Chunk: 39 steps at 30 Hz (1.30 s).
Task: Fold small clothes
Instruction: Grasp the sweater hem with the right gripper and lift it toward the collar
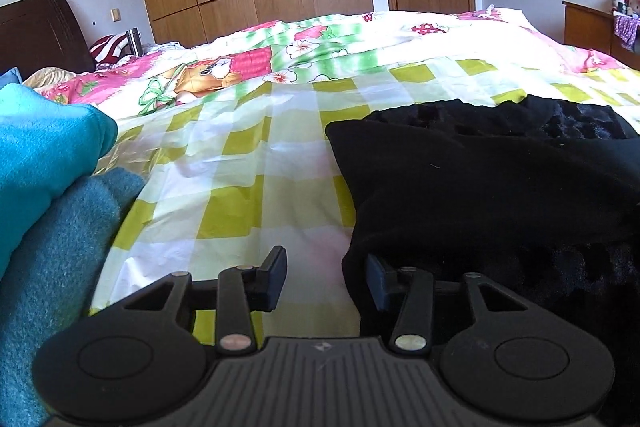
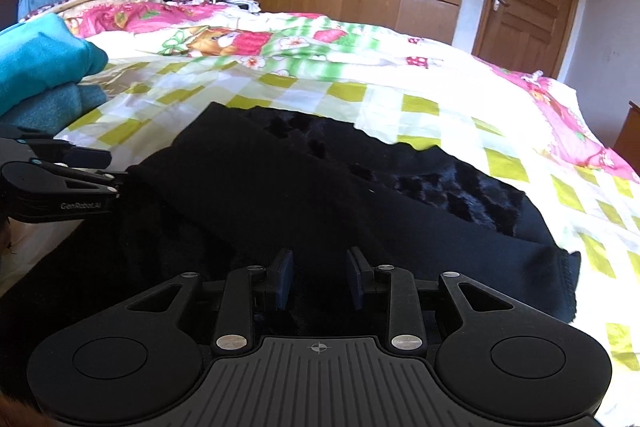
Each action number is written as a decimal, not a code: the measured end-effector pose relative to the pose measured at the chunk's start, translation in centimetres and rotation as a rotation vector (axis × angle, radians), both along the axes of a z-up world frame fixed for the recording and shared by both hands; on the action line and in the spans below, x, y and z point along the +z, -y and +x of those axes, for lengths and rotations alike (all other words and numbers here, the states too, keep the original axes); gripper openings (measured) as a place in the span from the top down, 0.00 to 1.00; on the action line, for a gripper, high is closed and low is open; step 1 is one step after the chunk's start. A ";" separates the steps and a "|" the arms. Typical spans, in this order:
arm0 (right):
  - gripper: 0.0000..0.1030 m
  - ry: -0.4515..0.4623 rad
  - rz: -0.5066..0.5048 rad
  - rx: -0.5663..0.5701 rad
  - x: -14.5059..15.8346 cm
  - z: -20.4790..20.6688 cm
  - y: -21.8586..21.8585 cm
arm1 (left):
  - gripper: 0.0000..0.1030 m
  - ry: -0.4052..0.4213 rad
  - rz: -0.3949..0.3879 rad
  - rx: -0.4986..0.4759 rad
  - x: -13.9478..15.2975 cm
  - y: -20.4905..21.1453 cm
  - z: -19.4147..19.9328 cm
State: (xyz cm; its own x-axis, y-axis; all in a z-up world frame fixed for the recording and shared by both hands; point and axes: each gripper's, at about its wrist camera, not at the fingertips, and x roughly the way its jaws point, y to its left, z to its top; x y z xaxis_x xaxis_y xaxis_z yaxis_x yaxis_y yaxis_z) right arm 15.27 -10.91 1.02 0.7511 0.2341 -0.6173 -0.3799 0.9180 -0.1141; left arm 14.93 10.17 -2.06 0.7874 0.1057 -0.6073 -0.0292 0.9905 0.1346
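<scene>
On the near part of the bed's checked sheet (image 2: pixel 420 103) lies the black garment (image 2: pixel 280 187), spread loosely with one flap turned over so that a patch of fleecy lining shows at its far right; teal folded clothes (image 2: pixel 44 67) sit stacked well to its left. Both grippers are at its near edge. The left gripper (image 1: pixel 326 277) stands partly open at the garment's left border: its right finger touches or sits just under the cloth edge, its left finger is over bare sheet, and nothing is pinched. The right gripper (image 2: pixel 319 277) hovers over the middle of the garment's near side, jaws a modest gap apart with dark cloth below them; whether any cloth is caught between them cannot be told, though the pads do not look pressed together. I judge the garment soft, limp and fairly thick, light enough for one gripper but prone to sag and drag on the sheet, and plush enough that a shallow pinch could slip. The best hold would be deep bites on the hemmed near edge or corners, one on each side, taking all layers together so the fold carries over evenly.
</scene>
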 end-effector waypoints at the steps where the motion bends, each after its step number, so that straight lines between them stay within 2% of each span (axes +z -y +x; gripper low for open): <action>1: 0.72 -0.011 0.012 -0.021 0.1 0.0 0.8 | 0.43 0.001 0.006 -0.003 0.0 0.1 -0.2; 3: 0.72 -0.017 0.036 -0.066 0.3 -0.5 2.4 | 0.42 0.003 0.013 -0.011 0.4 0.2 -0.9; 7: 0.71 -0.012 0.089 -0.236 0.8 -1.7 7.2 | 0.39 0.027 0.057 -0.015 1.4 0.5 -2.9; 9: 0.71 -0.044 0.132 -0.303 0.9 -2.0 9.5 | 0.37 0.027 0.046 -0.037 2.1 0.7 -4.3; 12: 0.71 -0.148 0.207 -0.367 0.4 -2.5 12.4 | 0.35 -0.032 0.013 -0.094 2.7 0.8 -6.4; 15: 0.71 -0.254 0.280 -0.365 0.0 -3.7 13.8 | 0.34 -0.115 -0.022 -0.130 3.0 0.3 -8.4; 17: 0.70 -0.329 0.323 -0.344 -0.1 -5.2 14.4 | 0.34 -0.181 -0.087 -0.130 3.2 -0.5 -9.4; 19: 0.66 -0.382 0.352 -0.323 -0.1 -6.7 14.5 | 0.34 -0.235 -0.137 -0.143 3.4 -0.9 -10.3; 24: 0.58 -0.482 0.367 -0.245 0.1 -10.2 13.7 | 0.31 -0.338 -0.137 -0.197 3.1 -0.6 -12.3; 27: 0.58 -0.517 0.321 -0.209 -0.1 -11.8 12.9 | 0.27 -0.369 -0.133 -0.223 3.0 -0.3 -13.2; 29: 0.57 -0.555 0.353 -0.215 -0.4 -12.5 13.0 | 0.27 -0.393 -0.154 -0.221 2.9 -0.4 -13.5; 32: 0.55 -0.606 0.394 -0.212 -0.9 -13.7 13.0 | 0.38 -0.410 -0.176 -0.214 2.6 -0.7 -13.7; 33: 0.60 -0.597 0.391 -0.206 -0.8 -14.0 12.8 | 0.49 -0.413 -0.184 -0.214 2.7 -0.8 -13.6; 34: 0.77 -0.595 0.384 -0.195 -0.9 -14.1 12.6 | 0.65 -0.413 -0.189 -0.207 2.9 -1.0 -13.6; 35: 0.83 -0.608 0.385 -0.193 -1.1 -13.8 12.4 | 0.70 -0.412 -0.196 -0.201 3.3 -1.2 -13.7; 36: 0.85 -0.623 0.394 -0.203 -1.3 -13.6 12.4 | 0.76 -0.411 -0.215 -0.200 3.7 -1.6 -13.9; 39: 0.89 -0.623 0.465 -0.213 -0.6 -13.9 13.2 | 0.81 -0.416 -0.227 -0.201 4.5 -1.8 -14.9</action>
